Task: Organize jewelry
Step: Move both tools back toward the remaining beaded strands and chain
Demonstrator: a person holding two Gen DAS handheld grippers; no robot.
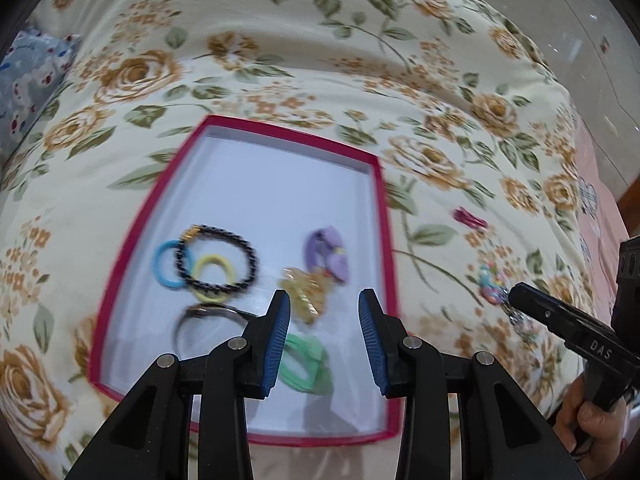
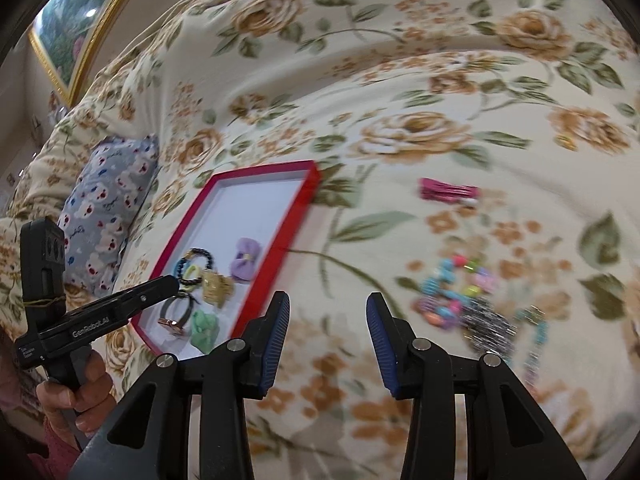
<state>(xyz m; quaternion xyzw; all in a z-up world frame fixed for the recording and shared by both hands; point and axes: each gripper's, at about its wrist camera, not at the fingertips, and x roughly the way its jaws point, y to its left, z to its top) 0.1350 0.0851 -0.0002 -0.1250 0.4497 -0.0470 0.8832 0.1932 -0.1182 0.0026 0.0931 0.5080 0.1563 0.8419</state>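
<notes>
A red-rimmed tray (image 1: 384, 208) with a white floor lies on the floral bedspread; it also shows in the right wrist view (image 2: 280, 248). In it lie a black bead bracelet (image 1: 216, 260), blue and yellow hair ties, a purple bow (image 1: 328, 254), a gold clip (image 1: 306, 292), a green scrunchie (image 1: 306, 364) and a dark watch (image 1: 208, 314). My left gripper (image 1: 324, 320) is open and empty over the tray's near end. My right gripper (image 2: 328, 324) is open and empty over the bedspread. Right of it lie a colourful bead bracelet (image 2: 452, 292), a silver piece (image 2: 488, 328) and a pink clip (image 2: 448, 191).
A blue patterned pillow (image 2: 108, 208) lies left of the tray. A framed picture (image 2: 76, 28) hangs at the far left. The bedspread's edge and a pink surface (image 1: 596, 200) are at the right of the left wrist view.
</notes>
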